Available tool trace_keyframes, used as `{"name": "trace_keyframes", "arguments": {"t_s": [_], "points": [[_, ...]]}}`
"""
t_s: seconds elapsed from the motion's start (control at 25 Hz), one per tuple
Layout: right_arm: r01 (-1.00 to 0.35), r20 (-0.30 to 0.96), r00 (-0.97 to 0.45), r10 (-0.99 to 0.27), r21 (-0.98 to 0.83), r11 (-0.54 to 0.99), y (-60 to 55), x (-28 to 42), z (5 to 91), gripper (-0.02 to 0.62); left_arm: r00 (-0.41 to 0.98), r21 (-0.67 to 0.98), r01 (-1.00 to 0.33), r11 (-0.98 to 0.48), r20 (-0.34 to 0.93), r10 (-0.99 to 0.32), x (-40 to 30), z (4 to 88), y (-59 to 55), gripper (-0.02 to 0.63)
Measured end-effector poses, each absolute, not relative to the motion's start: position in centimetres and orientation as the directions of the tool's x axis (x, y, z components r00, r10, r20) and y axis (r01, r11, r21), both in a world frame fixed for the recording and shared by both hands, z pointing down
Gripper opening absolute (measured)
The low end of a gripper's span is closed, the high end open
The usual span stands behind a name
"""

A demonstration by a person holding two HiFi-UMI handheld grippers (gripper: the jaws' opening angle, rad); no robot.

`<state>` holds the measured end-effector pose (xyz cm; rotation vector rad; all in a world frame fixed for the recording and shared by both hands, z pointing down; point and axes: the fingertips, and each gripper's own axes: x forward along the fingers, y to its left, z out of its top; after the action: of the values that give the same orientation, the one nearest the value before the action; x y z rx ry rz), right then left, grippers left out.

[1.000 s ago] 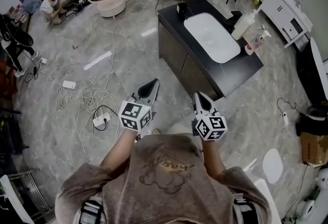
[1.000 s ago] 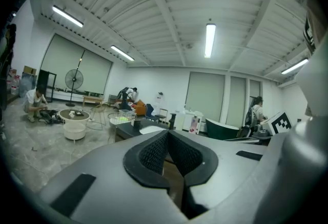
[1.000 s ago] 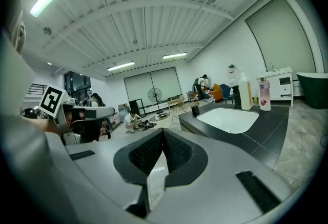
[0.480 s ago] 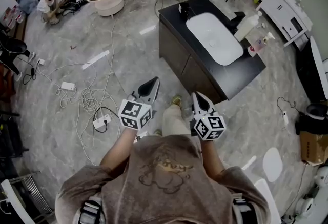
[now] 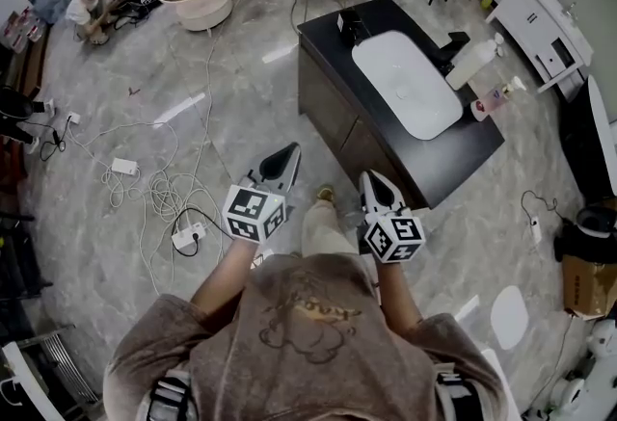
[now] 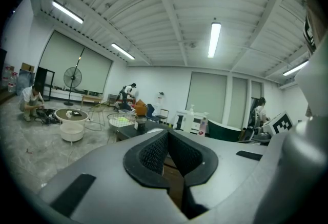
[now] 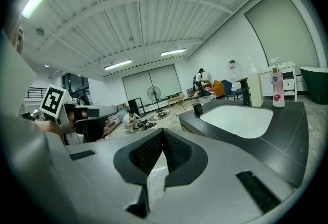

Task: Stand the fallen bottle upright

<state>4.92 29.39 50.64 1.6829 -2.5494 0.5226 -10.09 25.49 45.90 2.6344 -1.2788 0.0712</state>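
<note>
In the head view, the left tool [image 5: 285,157] and right tool [image 5: 371,180] were short of the dark table [image 5: 443,154]. A white bottle [image 5: 470,65] lay well beyond, past the sink [image 5: 405,82].

The left gripper view showed its jaws together, empty.

The right gripper view showed the same, and there the bottle looked upright, so I could not tell whether it was the fallen one. It seemed best to confirm that first and open one tool before reaching.

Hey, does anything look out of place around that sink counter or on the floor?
Loose cables lie tangled across the floor left of the counter. The white bottle and pink bottle on it stand upright.
</note>
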Motion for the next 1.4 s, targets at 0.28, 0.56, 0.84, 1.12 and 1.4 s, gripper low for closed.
{"name": "trace_keyframes", "arguments": {"t_s": [0.28,0.56,0.84,1.12,1.4], "points": [[-0.899,0.223,-0.414,-0.883,-0.255,0.357,23.4,6.5,50.1,0.000,0.622,0.177,-0.781,-0.599,0.139,-0.770,-8.5,45.4,19.8,0.018],[-0.889,0.223,-0.434,-0.873,-0.263,0.375,17.1,8.1,49.1,0.000,0.600,0.174,-0.798,-0.577,0.146,-0.786,-7.1,44.3,13.8,0.018],[-0.878,0.223,-0.455,-0.862,-0.273,0.393,11.1,9.6,49.0,0.000,0.584,0.170,-0.810,-0.561,0.152,-0.797,-5.6,43.9,8.2,0.018],[-0.873,0.224,-0.470,-0.854,-0.259,0.413,5.5,11.4,48.7,0.000,0.568,0.172,-0.821,-0.545,0.140,-0.811,-3.8,43.6,2.3,0.018],[-0.863,0.228,-0.493,-0.839,-0.249,0.440,0.8,13.1,48.3,0.000,0.530,0.177,-0.844,-0.506,0.132,-0.838,-2.7,43.1,-2.4,0.018]]}}
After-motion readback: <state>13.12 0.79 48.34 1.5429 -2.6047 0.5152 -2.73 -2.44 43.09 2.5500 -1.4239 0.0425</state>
